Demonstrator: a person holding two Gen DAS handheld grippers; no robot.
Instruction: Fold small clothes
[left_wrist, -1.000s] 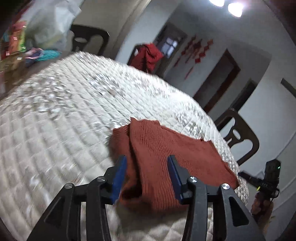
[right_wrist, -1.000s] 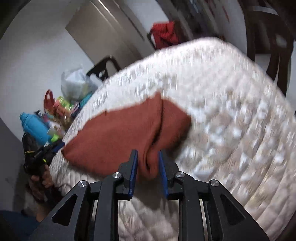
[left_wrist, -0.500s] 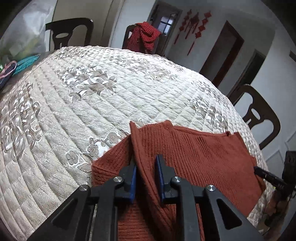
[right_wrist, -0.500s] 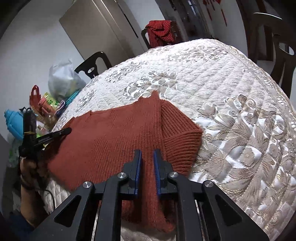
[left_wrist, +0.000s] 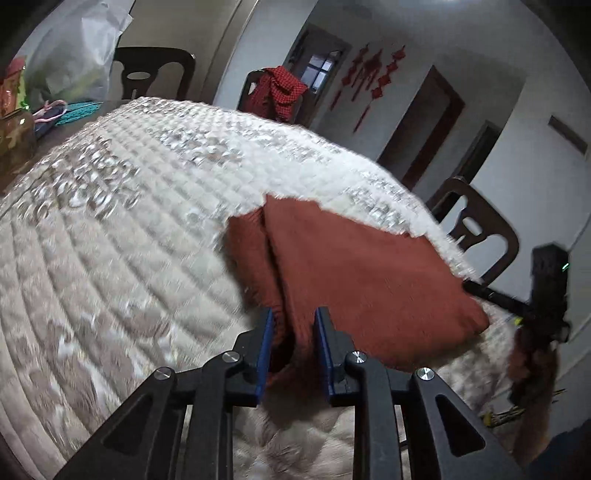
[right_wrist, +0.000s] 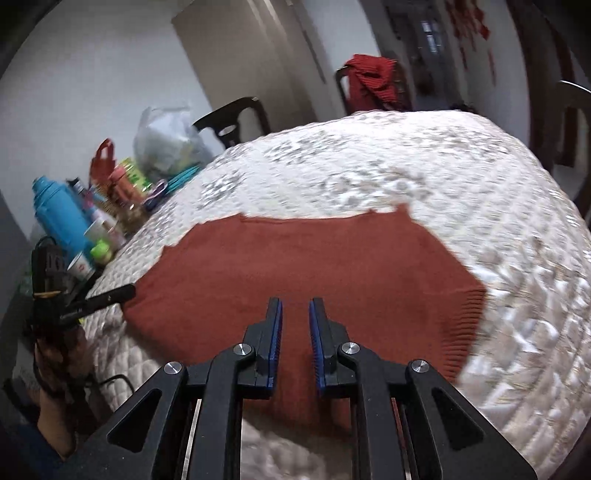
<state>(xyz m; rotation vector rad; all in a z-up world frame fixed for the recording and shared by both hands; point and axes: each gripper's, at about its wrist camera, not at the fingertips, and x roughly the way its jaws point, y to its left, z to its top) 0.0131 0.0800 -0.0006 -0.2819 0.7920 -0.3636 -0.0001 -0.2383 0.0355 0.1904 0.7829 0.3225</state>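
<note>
Sweater (right_wrist: 306, 266) lies flat at table's 6 o'clock edge, mid-fold. We judge left gripper (left_wrist: 292, 332) pinches its folded edge; right gripper (right_wrist: 295, 325) slightly apart, empty. Next: regrip hem.

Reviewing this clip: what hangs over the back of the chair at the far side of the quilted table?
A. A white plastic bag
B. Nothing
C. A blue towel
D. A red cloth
D. In both wrist views a red cloth is draped over the dark chair behind the quilted table, beyond the rust-coloured knit garment.
</note>
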